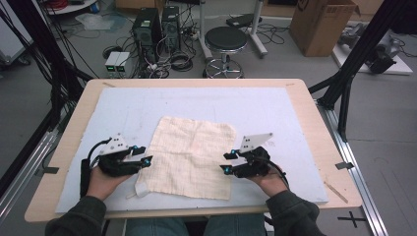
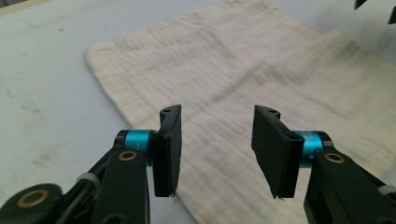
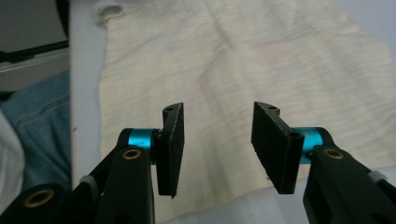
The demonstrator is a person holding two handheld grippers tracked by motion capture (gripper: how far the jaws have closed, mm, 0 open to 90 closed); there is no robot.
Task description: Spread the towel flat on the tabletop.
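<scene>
Cloth: we've got a cream, off-white cloth [image 1: 189,155] lying flat on the pale blue-white mat [image 1: 275,105], toward the near half of the table [image 1: 307,105], sitting between our two grippers.
Cloth look: it's a thin, loosely woven thing with a fine grid texture, roughly square but a bit skewed. The edges are wavy rather than crisp.
Cloth surface: we see soft wrinkles and a few faint creases running across it in the left gripper view [image 2: 243,60], plus some slightly dingy patches.
Cloth corner: the near-left corner is curled up into a little loop, which we can spot in the right gripper view [image 3: 109,9].
Left gripper: our left gripper [image 1: 142,155] sits at the cloth's left edge with jaws standing apart about halfway. There's nothing pinched between the pads, and cloth lies beneath the gap.
Right gripper: our right gripper [image 1: 227,162] is at the cloth's right edge, jaws also partly spread. It's got hold of nothing, and fabric [image 3: 261,60] lies under and ahead of the gap.
Hands: both of our hands come in from the near edge, dark sleeves showing.
Beyond the table: a round black stool [image 1: 225,39] stands on the floor, with a cardboard box [image 1: 322,22] off to its right.
</scene>
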